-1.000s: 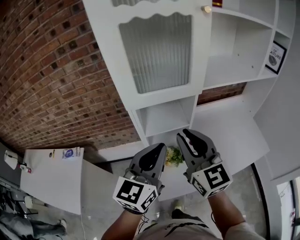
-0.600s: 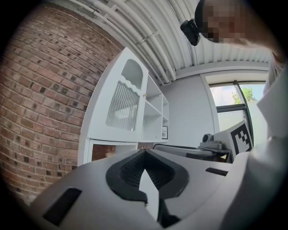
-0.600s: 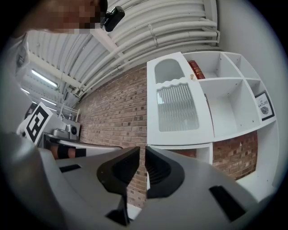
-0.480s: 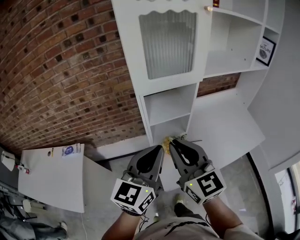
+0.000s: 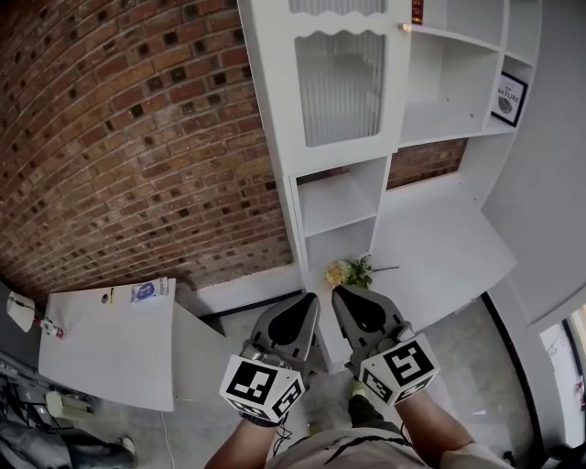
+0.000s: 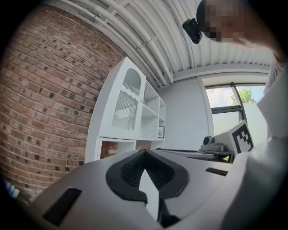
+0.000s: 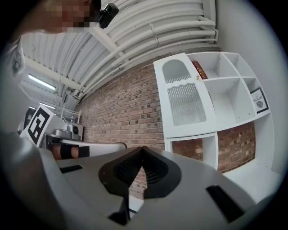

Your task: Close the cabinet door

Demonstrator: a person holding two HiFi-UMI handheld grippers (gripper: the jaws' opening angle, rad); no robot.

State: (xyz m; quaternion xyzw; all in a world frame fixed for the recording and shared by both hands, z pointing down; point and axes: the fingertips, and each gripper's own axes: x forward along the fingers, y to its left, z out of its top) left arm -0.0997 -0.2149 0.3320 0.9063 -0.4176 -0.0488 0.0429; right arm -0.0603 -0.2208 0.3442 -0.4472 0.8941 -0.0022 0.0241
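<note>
Door [image 5: 343, 87] looks flush on the cabinet [image 5: 449, 87], well above both grippers; left gripper [image 5: 309, 300] is closed, empty; right gripper [image 5: 339, 293] has just closed on nothing; if unlatched, it could swing back open.

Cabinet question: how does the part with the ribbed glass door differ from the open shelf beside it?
The glass door looks shut over its section, with a ribbed pane and a small knob; the open shelf has no door. The open shelf shows a bare white interior; what lies behind the glass door cannot be made out. Both are white.
</note>
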